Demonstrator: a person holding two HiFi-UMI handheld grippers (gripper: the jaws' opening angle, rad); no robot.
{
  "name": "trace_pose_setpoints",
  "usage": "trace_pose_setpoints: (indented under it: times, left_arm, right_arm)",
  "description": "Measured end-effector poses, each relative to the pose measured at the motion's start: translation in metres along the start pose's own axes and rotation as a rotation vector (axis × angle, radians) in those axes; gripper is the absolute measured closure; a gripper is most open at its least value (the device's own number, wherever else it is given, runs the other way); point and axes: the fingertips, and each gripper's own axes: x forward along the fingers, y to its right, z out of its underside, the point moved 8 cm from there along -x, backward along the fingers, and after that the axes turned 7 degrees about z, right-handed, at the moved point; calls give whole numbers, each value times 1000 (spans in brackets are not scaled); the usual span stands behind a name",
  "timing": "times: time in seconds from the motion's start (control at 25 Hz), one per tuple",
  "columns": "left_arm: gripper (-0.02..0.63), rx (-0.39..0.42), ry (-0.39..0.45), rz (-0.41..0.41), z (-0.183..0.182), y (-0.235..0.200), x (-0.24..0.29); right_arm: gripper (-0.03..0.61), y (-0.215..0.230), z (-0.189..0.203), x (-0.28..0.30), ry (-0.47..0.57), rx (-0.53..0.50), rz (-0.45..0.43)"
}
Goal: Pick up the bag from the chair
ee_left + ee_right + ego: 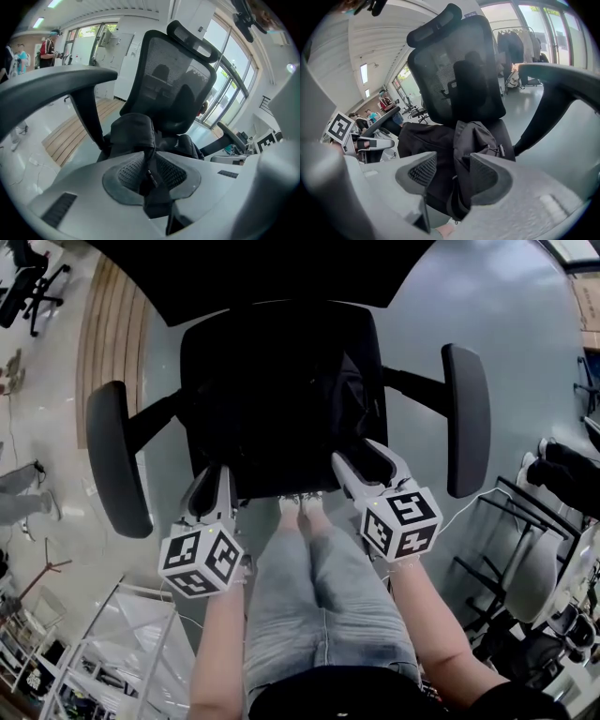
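Observation:
A black bag lies slumped on the seat of a black mesh office chair. Both grippers are at the seat's front edge. My left gripper is at the bag's front left. In the left gripper view the left gripper has its pads shut on a black strap that runs up to the bag. My right gripper is at the bag's front right. In the right gripper view the right gripper stands open, with a fold of the bag between its fingers, lying against the right pad.
The chair's two armrests flank the grippers. The person's legs and feet stand right before the seat. A white wire rack is at the lower left. Other chairs crowd the right.

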Motion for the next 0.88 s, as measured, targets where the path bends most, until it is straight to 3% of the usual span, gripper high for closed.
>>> trace_pose_setpoints:
  times: [0.08, 0.24, 0.48, 0.88]
  left_arm:
    - [477, -4, -1, -19, 0, -5, 4]
    - [373, 5, -11, -34, 1, -14, 13]
    - [284, 56, -35, -62, 3, -22, 33]
    - [270, 80, -56, -10, 9, -28, 64]
  right_arm:
    - [347, 4, 1, 6, -5, 6, 16]
    - [302, 9, 3, 18, -20, 20, 53]
    - [196, 23, 11, 41, -45, 40, 118]
    - [155, 22, 21, 80, -79, 39, 108]
